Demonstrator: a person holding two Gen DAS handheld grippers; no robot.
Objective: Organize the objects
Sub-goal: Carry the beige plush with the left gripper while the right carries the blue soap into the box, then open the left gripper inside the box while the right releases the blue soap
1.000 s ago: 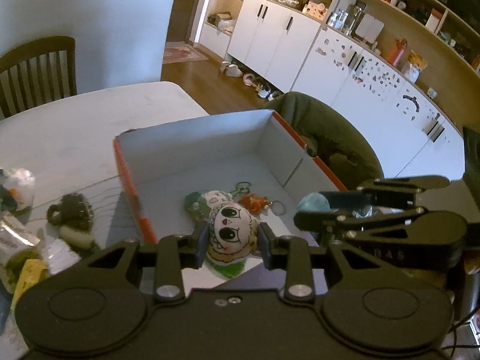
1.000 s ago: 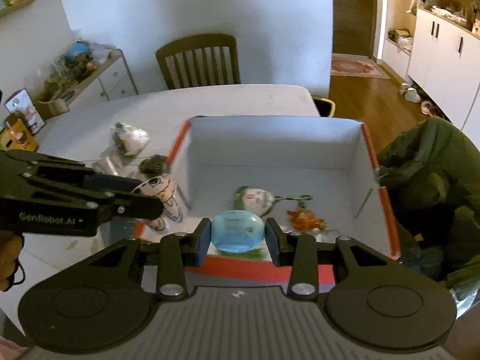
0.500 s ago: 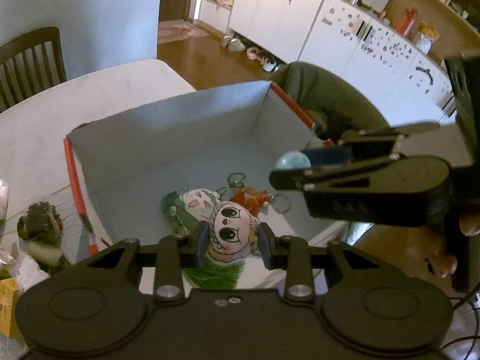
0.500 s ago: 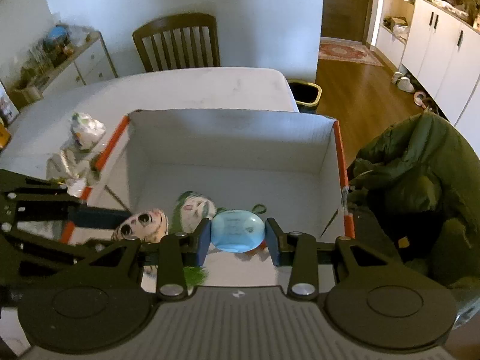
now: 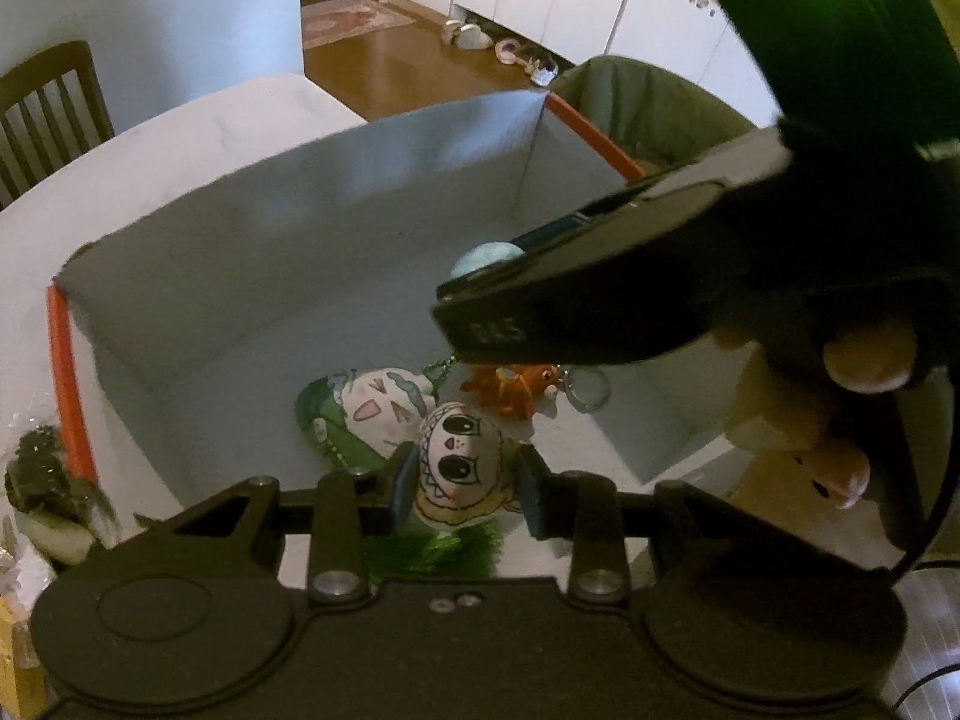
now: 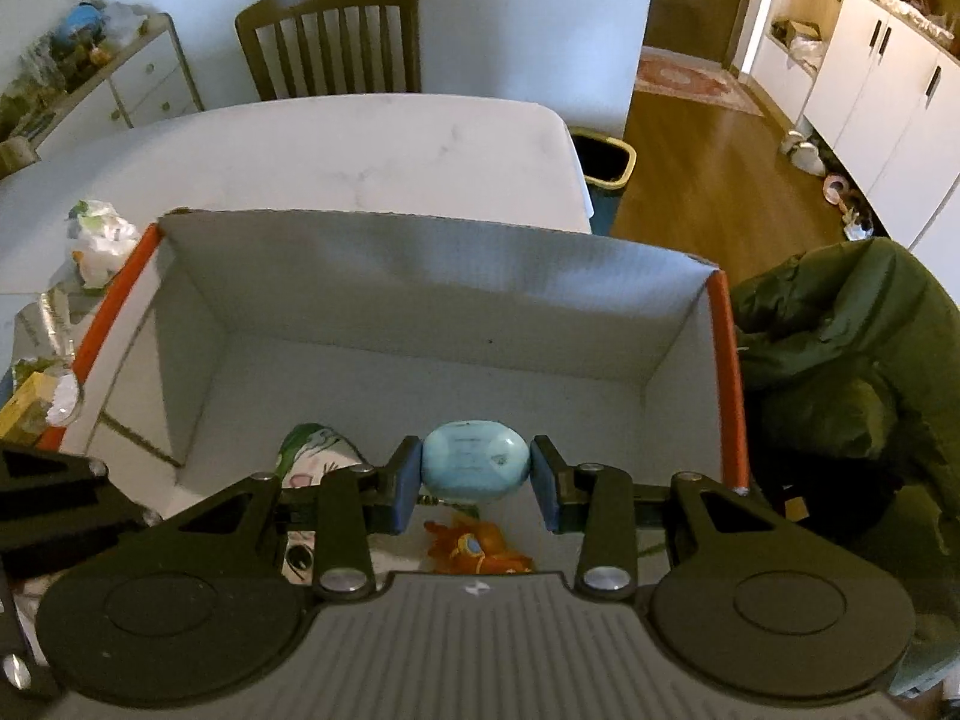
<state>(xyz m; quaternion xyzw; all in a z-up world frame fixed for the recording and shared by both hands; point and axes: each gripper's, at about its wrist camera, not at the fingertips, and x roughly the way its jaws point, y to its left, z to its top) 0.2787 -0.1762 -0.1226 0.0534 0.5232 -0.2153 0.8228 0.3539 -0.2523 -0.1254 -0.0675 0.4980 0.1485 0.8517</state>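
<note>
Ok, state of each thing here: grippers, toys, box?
Left gripper: shut on face plush, held over the box.
Right gripper: shut on blue case, held over the box.
Box: open, no lid in view.
Green plush: lying on the box floor.
Orange keychain: lying on the box floor.
Wrappers: on the table, outside the box.

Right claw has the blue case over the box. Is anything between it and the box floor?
Nearly clear. The blue case in the right claw hangs over the box, but the orange keychain lies just under its near side; bare floor lies ahead.
</note>
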